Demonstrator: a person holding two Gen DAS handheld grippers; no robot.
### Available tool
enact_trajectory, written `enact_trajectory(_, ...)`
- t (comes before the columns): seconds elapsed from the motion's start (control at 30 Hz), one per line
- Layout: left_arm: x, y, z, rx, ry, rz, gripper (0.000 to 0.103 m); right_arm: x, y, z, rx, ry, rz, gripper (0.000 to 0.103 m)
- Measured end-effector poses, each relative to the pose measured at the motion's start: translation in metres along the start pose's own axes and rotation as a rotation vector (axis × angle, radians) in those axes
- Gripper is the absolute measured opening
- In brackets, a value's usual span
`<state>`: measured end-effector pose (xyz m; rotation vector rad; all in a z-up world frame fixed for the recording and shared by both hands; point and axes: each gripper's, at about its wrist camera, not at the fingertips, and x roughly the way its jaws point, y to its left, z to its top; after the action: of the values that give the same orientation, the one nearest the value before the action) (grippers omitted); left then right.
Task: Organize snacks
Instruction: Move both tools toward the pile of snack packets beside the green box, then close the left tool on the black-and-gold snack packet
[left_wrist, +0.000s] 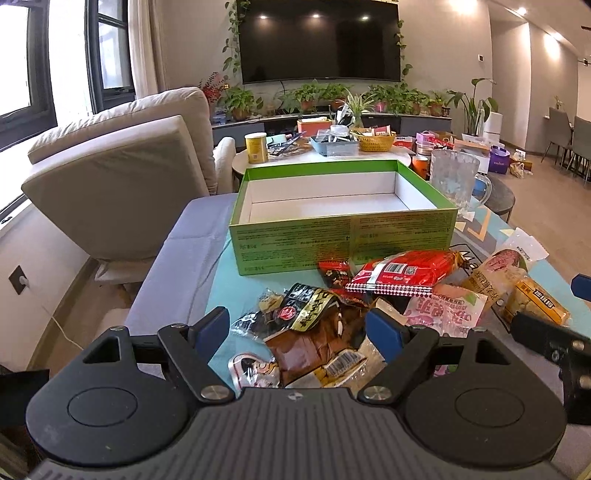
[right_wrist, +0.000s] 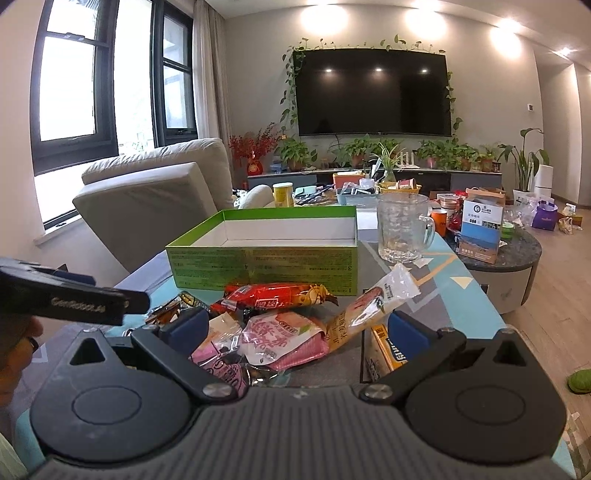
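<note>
Left wrist view looks down over a heap of snack packets on a patterned table cover (left_wrist: 491, 229), with an empty green box (left_wrist: 343, 236) standing just behind the heap, its white inside bare. The left gripper (left_wrist: 299, 328) hangs over the near side of the heap with its jaws spread wide and nothing pressed between them; a dark packet with a gold band (left_wrist: 310, 310) lies directly between and below the blue pads (left_wrist: 210, 328). In the right wrist view the right gripper (right_wrist: 291, 328) also stands apart, its pads not visibly squeezing anything, with a pink packet (right_wrist: 273, 332) and a long clear-wrapped packet (right_wrist: 373, 302) lying across the gap. A red packet (right_wrist: 273, 295) rests on top of the heap close to the box's front wall, and a yellow packet (right_wrist: 388, 350) sits by the right gripper's right finger. A glass mug (right_wrist: 402, 229) stands just beside the box's right end. Nothing is in the box, so the sorting seems barely begun, and the step in hand looks like choosing a first packet. It would go best if each gripper took one packet only, gripping a flat sealed edge or the firm middle rather than a loose crinkled corner, which could slip. Lifting clear of the heap before carrying over the box wall should keep neighbours from dragging along, and the right side should give the mug room.
</note>
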<state>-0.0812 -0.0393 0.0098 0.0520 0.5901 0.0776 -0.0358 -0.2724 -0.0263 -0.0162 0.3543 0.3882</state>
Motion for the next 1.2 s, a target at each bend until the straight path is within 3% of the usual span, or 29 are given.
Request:
enact_trajectory(0.2, 0.012, -0.001, 0.001, 0.017, 0.025, -0.008, 0.075, 0.004, 0.002, -0.001, -0.003, 0.020, 0.004, 0.054)
enact_trajectory(0.33, 0.020, 0.001, 0.004, 0.012, 0.041, -0.012, 0.065, 0.006, 0.003, 0.000, -0.011, 0.025, 0.004, 0.054)
enact_trajectory(0.6, 0.026, 0.006, 0.007, -0.003, 0.039, -0.018, 0.059, 0.009, 0.005, 0.001, -0.019, 0.031, 0.001, 0.054)
enact_trajectory(0.83, 0.033, 0.004, 0.008, 0.016, 0.058, -0.043, 0.037, 0.014, 0.004, 0.004, -0.012, 0.037, -0.013, 0.054)
enact_trajectory(1.2, 0.045, 0.001, 0.010, 0.021, 0.071, -0.047, 0.035, 0.023, 0.007, 0.006, -0.018, 0.048, -0.005, 0.054)
